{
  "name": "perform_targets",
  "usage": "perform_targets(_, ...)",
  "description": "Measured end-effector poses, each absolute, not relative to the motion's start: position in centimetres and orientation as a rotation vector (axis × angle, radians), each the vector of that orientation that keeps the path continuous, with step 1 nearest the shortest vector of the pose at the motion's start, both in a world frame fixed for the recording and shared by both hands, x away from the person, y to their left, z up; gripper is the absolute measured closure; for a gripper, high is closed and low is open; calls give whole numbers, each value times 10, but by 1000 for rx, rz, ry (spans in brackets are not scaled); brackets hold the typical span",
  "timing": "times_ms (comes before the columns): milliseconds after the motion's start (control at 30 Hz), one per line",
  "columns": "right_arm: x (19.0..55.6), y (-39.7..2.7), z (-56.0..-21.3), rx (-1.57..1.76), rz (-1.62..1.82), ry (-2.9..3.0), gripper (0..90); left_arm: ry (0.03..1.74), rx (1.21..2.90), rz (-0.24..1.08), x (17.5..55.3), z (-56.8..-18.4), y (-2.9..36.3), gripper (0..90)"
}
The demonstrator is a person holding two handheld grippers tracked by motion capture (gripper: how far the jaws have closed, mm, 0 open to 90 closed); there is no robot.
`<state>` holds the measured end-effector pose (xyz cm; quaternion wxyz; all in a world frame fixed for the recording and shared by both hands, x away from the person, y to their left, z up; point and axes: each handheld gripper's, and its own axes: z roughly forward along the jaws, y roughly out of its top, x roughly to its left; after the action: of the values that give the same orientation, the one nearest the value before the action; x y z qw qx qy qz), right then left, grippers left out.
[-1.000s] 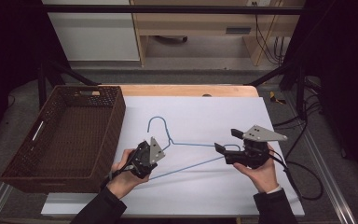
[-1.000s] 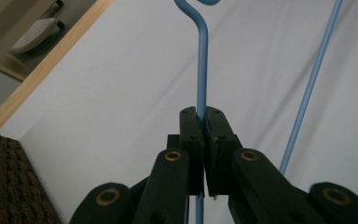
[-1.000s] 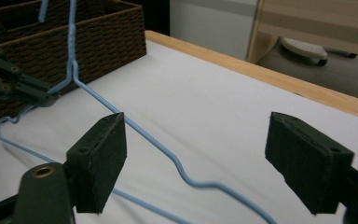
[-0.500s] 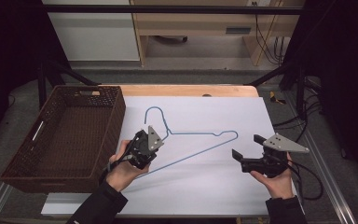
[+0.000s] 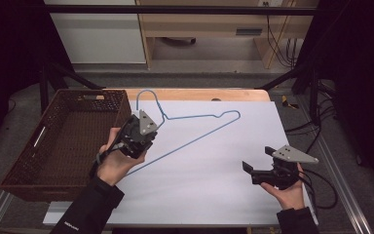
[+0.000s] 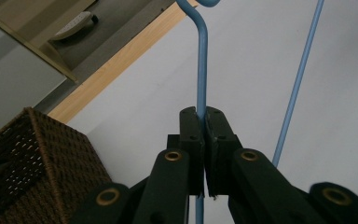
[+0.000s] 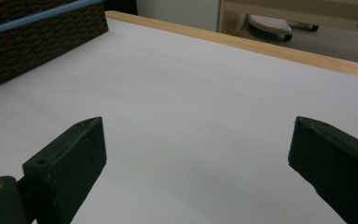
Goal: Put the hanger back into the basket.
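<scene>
Blue wire hanger [image 5: 195,131], pinched at its neck between the closed jaws of the left gripper [image 5: 139,136], hook [image 5: 148,100] reaching ahead of that gripper past the far wooden edge of the table [image 5: 199,94], long triangle trailing off to its right over the white tabletop [image 5: 214,185]. Same wire seen clamped between the two black jaws in the left gripper view [image 6: 202,70], a second strand running alongside to the right. Brown wicker basket [image 5: 63,141] just left of the left gripper. Right gripper [image 5: 253,171] well apart to the right of the hanger, jaws spread wide with nothing between them, low over bare white surface [image 7: 191,116].
</scene>
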<state>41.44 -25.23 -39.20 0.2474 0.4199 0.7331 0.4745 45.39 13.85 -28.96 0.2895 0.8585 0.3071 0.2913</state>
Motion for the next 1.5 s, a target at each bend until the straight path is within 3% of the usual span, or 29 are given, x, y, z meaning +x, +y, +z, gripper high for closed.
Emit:
perform_targets(600, 417, -252, -398, 1160, 1288, 1988, 44, 911, 2179, 839, 462, -239, 197, 872)
perform_targets(1500, 418, -252, -399, 1162, 1279, 1991, 41, 1107, 2115, 914, 472, -242, 297, 872)
